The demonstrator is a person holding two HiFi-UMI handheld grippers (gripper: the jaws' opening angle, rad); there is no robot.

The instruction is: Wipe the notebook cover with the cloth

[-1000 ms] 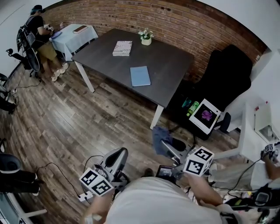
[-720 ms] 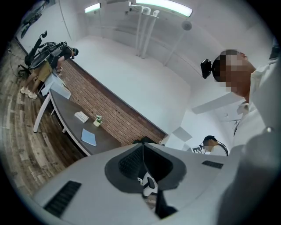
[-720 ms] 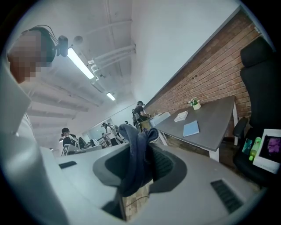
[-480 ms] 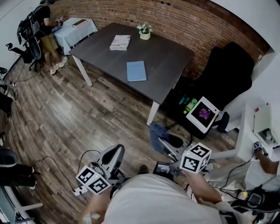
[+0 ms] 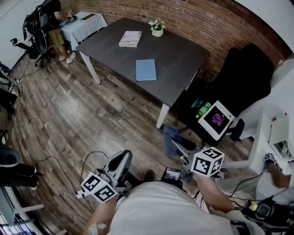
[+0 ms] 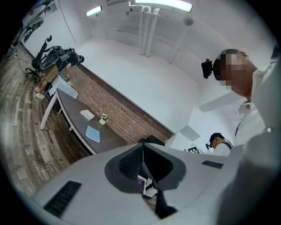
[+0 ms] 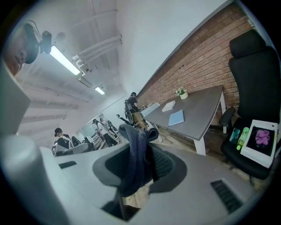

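The blue notebook (image 5: 146, 69) lies flat on the dark grey table (image 5: 179, 59) far ahead of me; it also shows in the left gripper view (image 6: 92, 134) and the right gripper view (image 7: 176, 117). My right gripper (image 5: 177, 148) is held low by my body, shut on a dark blue cloth (image 5: 171, 137) that hangs between its jaws (image 7: 134, 162). Down at the lower left, my left gripper (image 5: 118, 164) has its pads (image 6: 131, 161) pressed together on nothing. Both grippers are well short of the table.
A white book (image 5: 130, 38) and a small potted plant (image 5: 157, 26) sit at the table's far side. A black chair (image 5: 243, 82), a white box (image 5: 215, 120) and green bottles (image 5: 202, 110) stand to the right. A person (image 5: 50, 13) sits by a small table (image 5: 85, 23). A cable (image 5: 69, 165) lies on the wood floor.
The head view has shifted a little, so the table sits slightly higher in the picture. Both grippers keep their places near my body, the right one still holding the cloth.
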